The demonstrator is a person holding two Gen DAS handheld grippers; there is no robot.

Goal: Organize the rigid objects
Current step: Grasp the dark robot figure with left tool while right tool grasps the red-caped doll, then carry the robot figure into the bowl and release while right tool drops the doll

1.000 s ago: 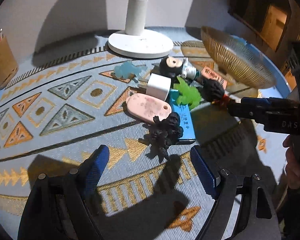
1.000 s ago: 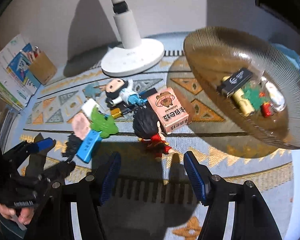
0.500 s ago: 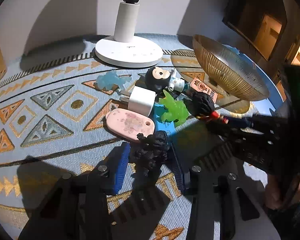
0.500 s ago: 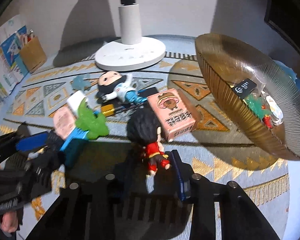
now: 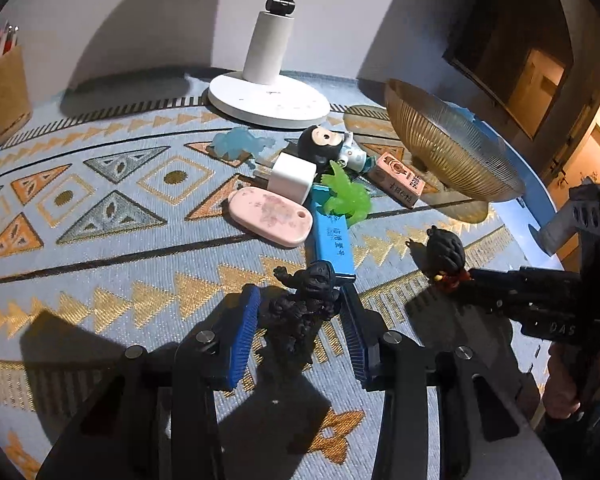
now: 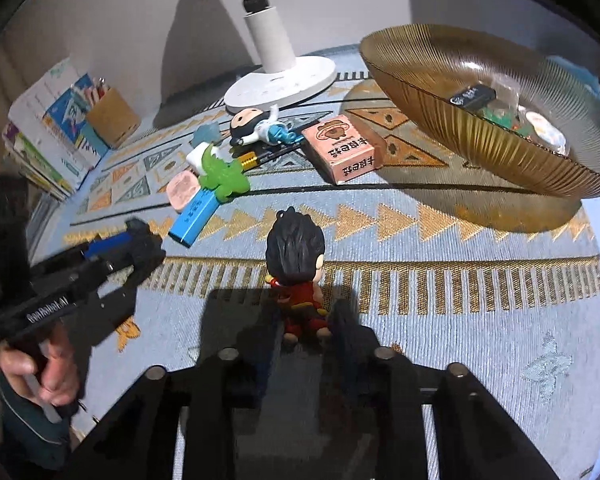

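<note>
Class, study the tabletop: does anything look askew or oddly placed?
Yes. The ribbed amber bowl sits tilted, not level, with small items gathered low inside. The panda-faced figure lies on its side, and the green dinosaur sprawls across the blue box.

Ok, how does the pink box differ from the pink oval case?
The pink box is a squared block printed with a cartoon and lettering; the pink oval case is flat, rounded and mottled. The box lies close to the bowl; the case lies farther off, against the blue stick. Both are pink and lie on the cloth, outside the bowl.
</note>
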